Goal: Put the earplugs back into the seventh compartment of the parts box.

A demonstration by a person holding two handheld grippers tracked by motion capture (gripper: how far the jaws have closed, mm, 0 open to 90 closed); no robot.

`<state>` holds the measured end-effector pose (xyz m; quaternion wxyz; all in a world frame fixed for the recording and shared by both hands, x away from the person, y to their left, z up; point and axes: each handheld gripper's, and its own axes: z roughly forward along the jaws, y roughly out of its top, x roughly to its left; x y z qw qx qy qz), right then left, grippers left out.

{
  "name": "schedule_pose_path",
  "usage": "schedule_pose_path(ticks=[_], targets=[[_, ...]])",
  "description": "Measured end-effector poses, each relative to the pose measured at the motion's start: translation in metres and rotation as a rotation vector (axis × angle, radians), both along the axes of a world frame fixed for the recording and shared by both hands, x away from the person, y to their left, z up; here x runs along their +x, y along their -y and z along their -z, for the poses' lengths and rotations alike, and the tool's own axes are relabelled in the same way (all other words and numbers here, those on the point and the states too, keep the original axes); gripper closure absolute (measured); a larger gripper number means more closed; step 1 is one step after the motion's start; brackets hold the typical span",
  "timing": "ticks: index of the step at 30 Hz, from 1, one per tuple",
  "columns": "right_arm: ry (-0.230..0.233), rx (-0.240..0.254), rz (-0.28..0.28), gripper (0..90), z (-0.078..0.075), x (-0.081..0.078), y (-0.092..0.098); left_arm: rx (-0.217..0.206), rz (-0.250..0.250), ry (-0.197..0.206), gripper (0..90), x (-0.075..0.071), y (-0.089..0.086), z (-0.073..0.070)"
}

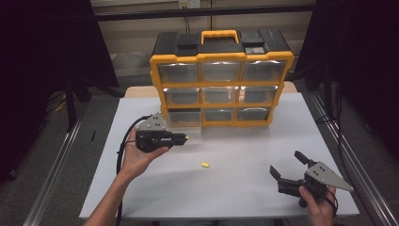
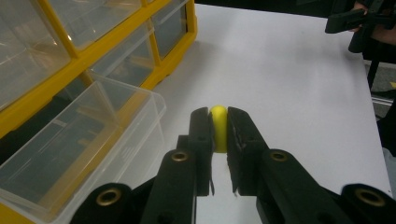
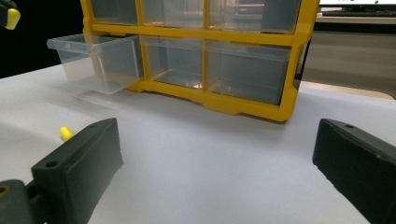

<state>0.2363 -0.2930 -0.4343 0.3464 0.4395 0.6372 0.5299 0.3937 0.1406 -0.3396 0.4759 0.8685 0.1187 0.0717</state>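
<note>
My left gripper (image 1: pixel 184 138) hangs above the table, just in front of the pulled-out clear drawer (image 1: pixel 183 123) at the bottom left of the yellow organizer (image 1: pixel 221 84). In the left gripper view its jaws (image 2: pixel 218 117) are shut on a small yellow piece (image 2: pixel 218 135), with the open drawer (image 2: pixel 79 149) to their left. A second small yellow piece (image 1: pixel 204 165) lies on the white table (image 1: pixel 244 188); the right gripper view shows it too (image 3: pixel 66 133). My right gripper (image 1: pixel 286 163) rests low at the table's front right, jaws wide open with nothing between them (image 3: pixel 217 163).
The organizer (image 3: pixel 243 102) stands at the table's far edge with its other clear drawers closed. A black cable (image 1: pixel 123 146) trails from the left gripper along the table's left side. Metal rails (image 1: pixel 51 165) run beside the table on both sides.
</note>
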Motion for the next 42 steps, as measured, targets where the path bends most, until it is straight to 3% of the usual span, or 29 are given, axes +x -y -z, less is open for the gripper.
schedule_pose_path(ticks=[23, 31, 42], targets=[[-0.001, -0.003, -0.005, 1.1, 0.000, 0.000, 0.000, 0.148, -0.030, -0.003, 81.0, 0.036, -0.002, -0.025], [-0.002, -0.002, -0.006, 1.0, 0.000, 0.000, 0.000, 0.205, -0.039, -0.013, 81.0, 0.050, 0.004, -0.027], [-0.001, -0.003, -0.006, 1.1, 0.000, 0.000, 0.000, 0.253, -0.062, -0.028, 81.0, 0.068, 0.007, -0.028]])
